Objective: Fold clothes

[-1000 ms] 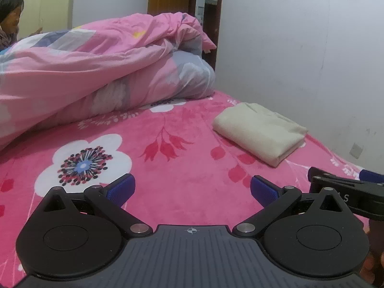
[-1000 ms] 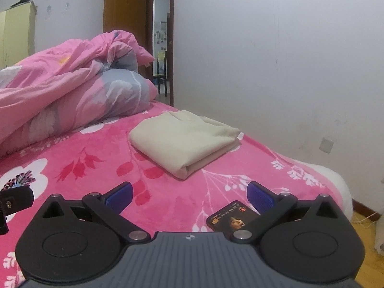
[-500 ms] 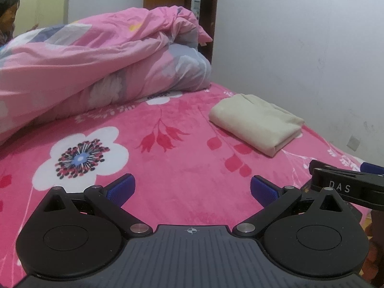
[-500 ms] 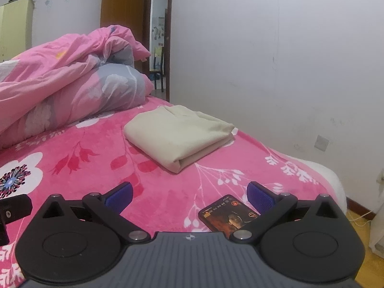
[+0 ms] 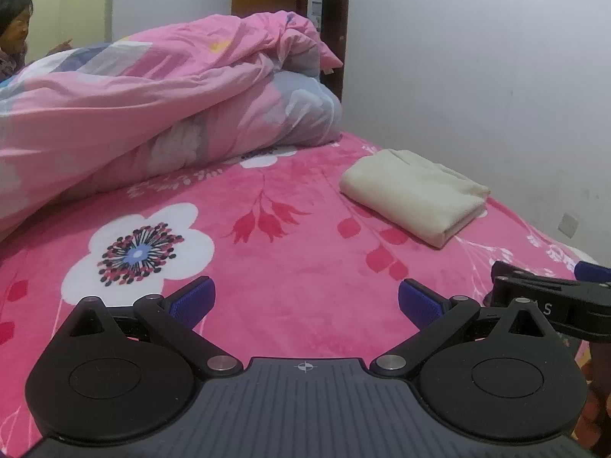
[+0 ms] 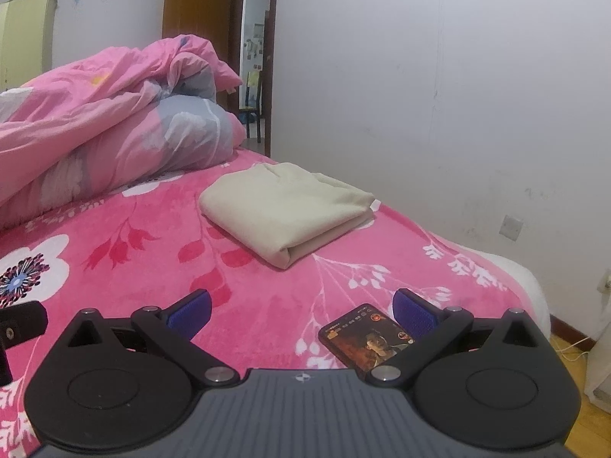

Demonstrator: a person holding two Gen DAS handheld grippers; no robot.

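A cream garment [image 5: 414, 194] [image 6: 284, 206] lies folded into a thick rectangle on the pink floral bedspread [image 5: 290, 263] [image 6: 133, 267], near the bed's right side. My left gripper [image 5: 303, 301] is open and empty, low over the bedspread, well short of the garment and to its left. My right gripper [image 6: 301, 311] is open too, with nothing between its blue pads, and the garment lies ahead of it. The right gripper's black body [image 5: 553, 307] shows at the right edge of the left wrist view.
A bunched pink and grey duvet [image 5: 152, 114] [image 6: 114, 126] fills the bed's far left. A phone [image 6: 366, 337] with a lit screen lies on the bedspread beside my right finger. A white wall [image 6: 439, 95] runs along the right; a person [image 5: 13, 30] is at far left.
Both grippers have drawn back a little from the folded garment and stay open. More of the phone shows near the right gripper. The garment has not moved.
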